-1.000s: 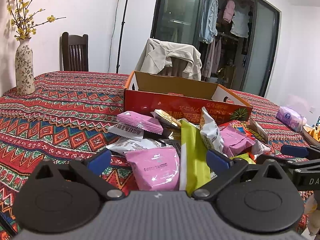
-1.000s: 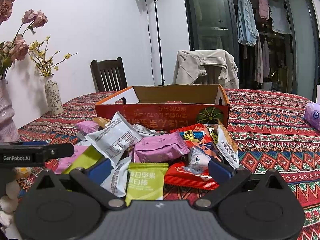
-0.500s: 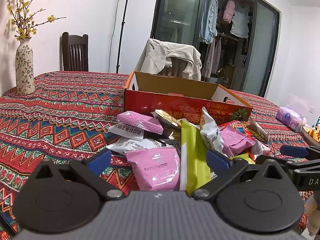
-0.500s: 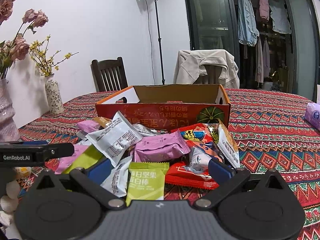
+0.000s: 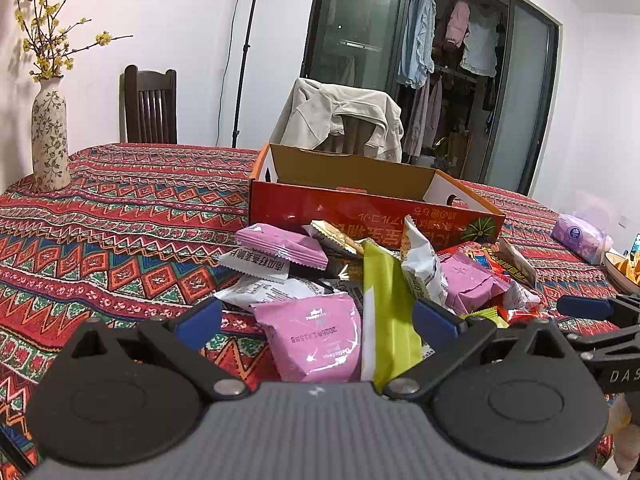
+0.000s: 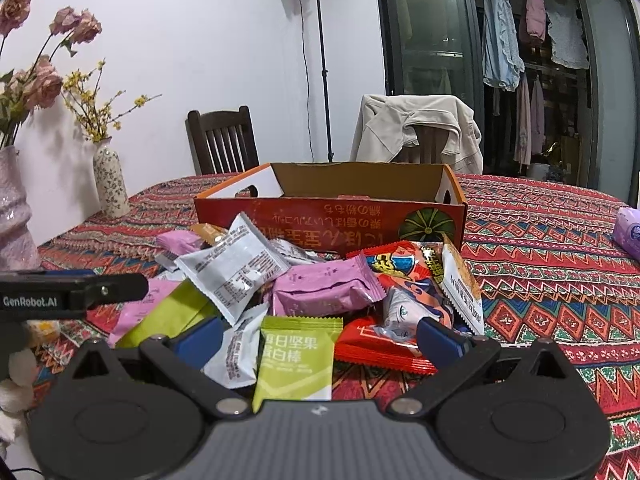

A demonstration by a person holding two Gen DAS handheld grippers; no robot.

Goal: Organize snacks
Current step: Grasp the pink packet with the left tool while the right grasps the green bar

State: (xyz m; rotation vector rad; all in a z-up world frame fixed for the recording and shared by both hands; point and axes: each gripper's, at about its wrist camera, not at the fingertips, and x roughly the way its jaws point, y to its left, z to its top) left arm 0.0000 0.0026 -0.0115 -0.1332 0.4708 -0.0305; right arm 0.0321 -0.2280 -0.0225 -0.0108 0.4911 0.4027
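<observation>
A heap of snack packets lies on the patterned tablecloth in front of an open red cardboard box (image 5: 360, 210) (image 6: 332, 220). My left gripper (image 5: 316, 320) is open, its blue fingertips on either side of a pink packet (image 5: 316, 336) and a long green packet (image 5: 386, 312); I cannot tell if they touch. My right gripper (image 6: 320, 338) is open too, over a green nut-bar packet (image 6: 298, 360), a white packet (image 6: 232, 356) and a red packet (image 6: 380, 352). Further back lie a pink packet (image 6: 324, 292) and a white one (image 6: 236, 270). Each gripper shows at the edge of the other's view.
A flowered vase (image 5: 50, 136) stands at the table's left, a pink vase (image 6: 14, 208) nearer. Purple tissue pack (image 5: 580, 236) and a bowl (image 5: 622, 272) sit at the right. Behind the table are a dark chair (image 5: 150, 104) and a chair draped with a beige jacket (image 5: 340, 120).
</observation>
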